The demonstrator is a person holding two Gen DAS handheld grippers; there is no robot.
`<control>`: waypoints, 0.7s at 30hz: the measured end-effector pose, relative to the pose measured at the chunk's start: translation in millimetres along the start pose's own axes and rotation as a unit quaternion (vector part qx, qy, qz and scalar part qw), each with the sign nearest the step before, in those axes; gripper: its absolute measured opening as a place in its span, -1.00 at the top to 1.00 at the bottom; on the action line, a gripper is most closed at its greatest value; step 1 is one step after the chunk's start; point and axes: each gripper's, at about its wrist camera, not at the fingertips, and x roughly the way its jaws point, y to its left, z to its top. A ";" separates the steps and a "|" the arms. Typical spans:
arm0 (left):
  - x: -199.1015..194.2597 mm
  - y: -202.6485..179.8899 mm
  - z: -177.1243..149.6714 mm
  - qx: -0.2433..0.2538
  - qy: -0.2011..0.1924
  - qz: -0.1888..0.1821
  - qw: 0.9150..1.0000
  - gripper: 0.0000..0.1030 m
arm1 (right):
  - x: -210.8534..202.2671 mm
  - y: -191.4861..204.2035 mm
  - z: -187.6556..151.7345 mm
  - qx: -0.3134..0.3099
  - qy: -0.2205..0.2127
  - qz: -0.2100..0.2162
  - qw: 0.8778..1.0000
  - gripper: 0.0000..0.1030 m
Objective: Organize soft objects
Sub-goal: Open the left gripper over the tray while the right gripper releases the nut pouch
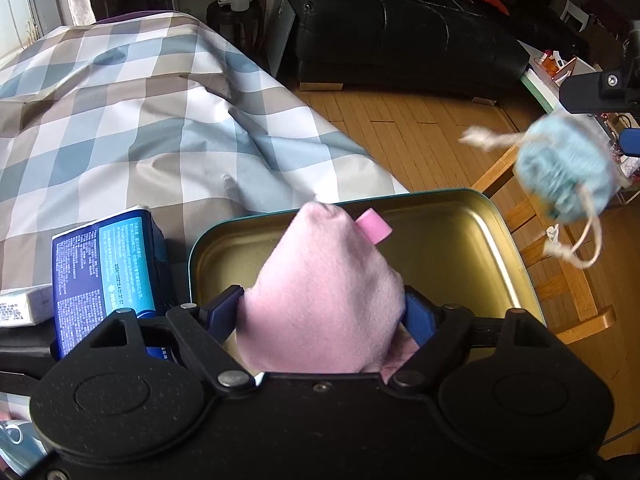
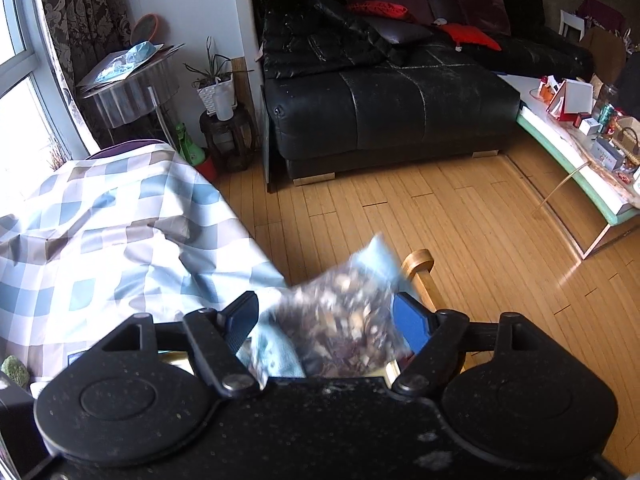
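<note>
A pink plush pouch point(image 1: 320, 292) fills the gap of my left gripper point(image 1: 322, 304), and both blue pads touch its sides. It hangs over a gold-lined tin tray point(image 1: 460, 208) with a teal rim. A small pink cylinder point(image 1: 374, 230) shows just behind the pouch. A light-blue sachet point(image 1: 568, 172) with twine ends is motion-blurred in the air just below my right gripper point(image 1: 616, 116). In the right wrist view the sachet point(image 2: 340, 320), showing brown dried pieces, is blurred between the fingers of my right gripper point(image 2: 326, 312), whose jaws stand apart and loose around it.
A blue tissue pack point(image 1: 104, 272) stands left of the tray on a surface covered by a checked cloth point(image 1: 140, 120). A wooden chair frame point(image 1: 560, 280) sits right of the tray. Beyond lie a wood floor point(image 2: 440, 220), a black sofa point(image 2: 380, 100) and a cluttered low table point(image 2: 580, 160).
</note>
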 end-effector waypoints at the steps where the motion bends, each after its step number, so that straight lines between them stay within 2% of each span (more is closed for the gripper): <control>1: -0.8 0.4 0.5 0.000 -0.001 -0.001 1.000 -0.52 | -0.7 0.6 -0.2 -0.001 -0.003 -0.004 1.000 -0.48; 8: -6.5 -1.0 4.1 0.004 -0.012 -0.002 1.000 -0.58 | -0.3 2.3 -0.8 0.000 -0.007 -0.002 1.000 -0.49; 21: -4.7 -4.8 -1.4 0.014 0.001 -0.008 1.000 -0.59 | 2.1 3.2 -0.4 0.008 -0.003 0.007 1.000 -0.58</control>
